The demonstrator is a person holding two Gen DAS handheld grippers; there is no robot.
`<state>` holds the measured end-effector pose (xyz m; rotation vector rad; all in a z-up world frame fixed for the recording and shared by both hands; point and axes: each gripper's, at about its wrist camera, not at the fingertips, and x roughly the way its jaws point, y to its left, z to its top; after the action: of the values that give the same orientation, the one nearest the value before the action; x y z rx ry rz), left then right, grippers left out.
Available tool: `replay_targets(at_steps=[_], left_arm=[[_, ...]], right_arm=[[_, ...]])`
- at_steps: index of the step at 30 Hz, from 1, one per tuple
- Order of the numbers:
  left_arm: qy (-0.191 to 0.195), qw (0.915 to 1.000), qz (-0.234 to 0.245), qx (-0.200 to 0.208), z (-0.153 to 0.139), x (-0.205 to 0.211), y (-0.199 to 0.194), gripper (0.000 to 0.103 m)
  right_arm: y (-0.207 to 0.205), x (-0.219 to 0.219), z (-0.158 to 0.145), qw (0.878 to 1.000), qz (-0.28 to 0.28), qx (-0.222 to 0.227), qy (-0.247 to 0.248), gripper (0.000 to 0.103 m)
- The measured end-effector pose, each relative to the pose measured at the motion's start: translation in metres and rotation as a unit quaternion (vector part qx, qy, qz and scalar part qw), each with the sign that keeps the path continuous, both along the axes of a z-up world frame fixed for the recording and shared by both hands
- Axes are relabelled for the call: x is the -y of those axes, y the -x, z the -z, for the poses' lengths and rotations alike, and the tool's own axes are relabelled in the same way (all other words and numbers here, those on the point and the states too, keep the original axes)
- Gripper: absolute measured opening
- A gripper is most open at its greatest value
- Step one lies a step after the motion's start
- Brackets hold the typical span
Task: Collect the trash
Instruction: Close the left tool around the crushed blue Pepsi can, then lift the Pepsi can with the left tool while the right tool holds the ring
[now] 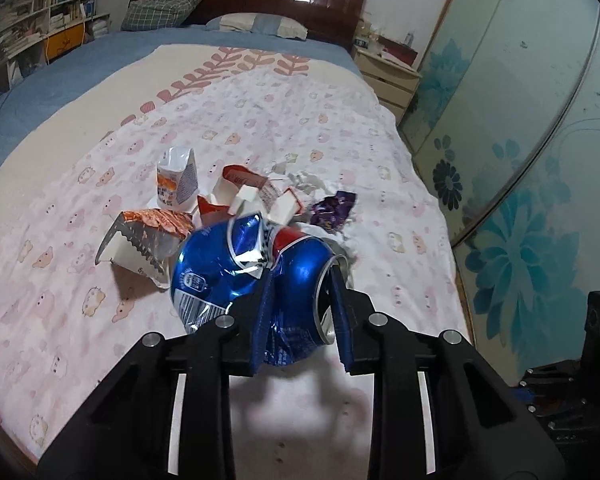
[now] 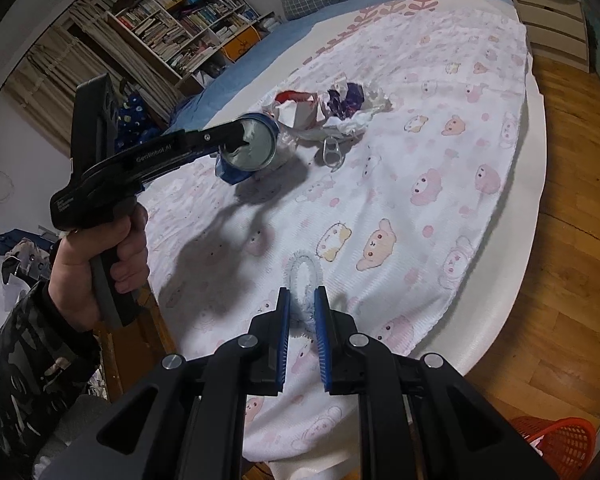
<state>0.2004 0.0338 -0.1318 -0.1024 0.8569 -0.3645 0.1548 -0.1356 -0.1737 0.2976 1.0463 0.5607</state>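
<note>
My left gripper [image 1: 300, 300] is shut on a crushed blue soda can [image 1: 236, 272], held above the bed; the can also shows in the right wrist view [image 2: 250, 148]. Behind it lies a trash pile: a small white carton [image 1: 177, 182], an orange foil wrapper [image 1: 148, 236], torn red-and-white packaging [image 1: 256, 192] and a purple wrapper [image 1: 332, 210]. My right gripper [image 2: 302, 300] is shut on a pale fuzzy loop, like a pipe cleaner [image 2: 304, 268], low over the sheet. A silver pull tab [image 2: 333, 152] lies on the sheet near the pile.
The bed [image 2: 440, 208] has a white cartoon-print sheet. An orange-red basket [image 2: 556, 444] stands on the wooden floor at lower right. A bookshelf [image 2: 180, 32] stands beyond the bed, with a nightstand [image 1: 388, 76] and wardrobe doors [image 1: 520, 140] at the right.
</note>
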Motion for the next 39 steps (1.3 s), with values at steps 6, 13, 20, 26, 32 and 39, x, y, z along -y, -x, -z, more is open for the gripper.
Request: replay_targets(at_steps=[6,13,20,26,32,39], left_arm=[[-0.027,0.9992,0.004,-0.029,0.022,0.013,0.001,0.022],[-0.023,0.9995,0.011,-0.020,0.014,0.021,0.006,0.019],[-0.042,0.9988,0.020,-0.014,0.023,0.034,0.002,0.020],[-0.044,0.9983,0.037,-0.010,0.019,0.044,-0.001,0.018],[-0.037,0.9991,0.022,0.006,0.002,0.036,0.006,0.001],[-0.017,0.9998,0.000,-0.006,-0.004,0.024,0.017,0.001]], right_arm=[[0.007,0.004,-0.002,1.000,-0.003,0.002,-0.002,0.014],[0.017,0.017,-0.002,1.000,0.007,0.002,-0.003,0.014],[0.017,0.020,-0.003,1.000,0.012,0.002,0.000,0.014],[0.020,0.026,0.001,1.000,0.018,-0.004,0.001,0.014],[0.023,0.032,-0.005,1.000,0.020,0.001,-0.001,0.014],[0.026,0.039,-0.017,1.000,0.019,0.011,-0.004,0.014]])
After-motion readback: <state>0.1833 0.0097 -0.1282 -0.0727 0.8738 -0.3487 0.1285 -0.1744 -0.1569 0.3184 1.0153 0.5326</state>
